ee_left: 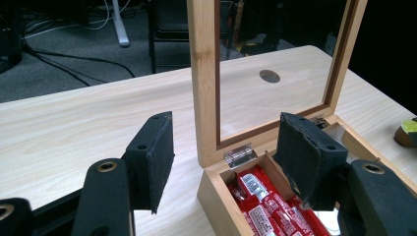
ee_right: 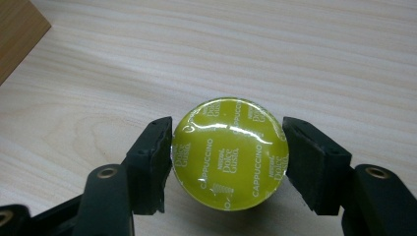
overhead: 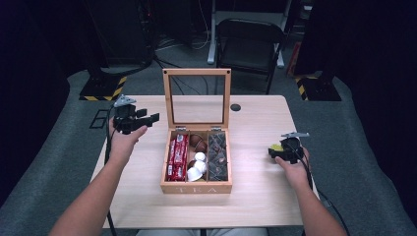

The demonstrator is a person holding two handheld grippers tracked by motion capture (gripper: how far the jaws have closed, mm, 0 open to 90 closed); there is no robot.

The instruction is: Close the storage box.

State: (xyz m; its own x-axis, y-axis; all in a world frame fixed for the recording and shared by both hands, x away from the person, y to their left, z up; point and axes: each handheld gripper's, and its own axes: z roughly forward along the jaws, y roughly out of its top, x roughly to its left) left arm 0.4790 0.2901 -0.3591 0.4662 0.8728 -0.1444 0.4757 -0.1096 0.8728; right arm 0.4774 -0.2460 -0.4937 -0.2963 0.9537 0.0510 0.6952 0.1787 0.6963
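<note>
Two grippers work over a pale wooden bench (overhead: 255,196). At the left of the high view, the left gripper (overhead: 147,118) is held above the bench, just beside the box's (overhead: 195,188) upper left corner, its fingers (ee_left: 152,157) apart with nothing between them. In the left gripper view one finger stands over bare bench and the other over the box's left compartment, where red packets (ee_left: 260,206) lie.

At the middle, the box sits open, its glass lid (overhead: 197,98) upright. It has three compartments: red packets on the left, brown and white capsules (overhead: 199,160) in the middle, dark packets (overhead: 218,155) on the right.

At the right, well apart from the box, the right gripper (overhead: 278,149) is low at the bench, near its right edge. Its fingers (ee_right: 152,157) are clamped on the two sides of a yellow-green pod (ee_right: 229,152), foil top facing the camera and printed "Cappuccino". Whether the pod touches the bench, I cannot tell.
</note>
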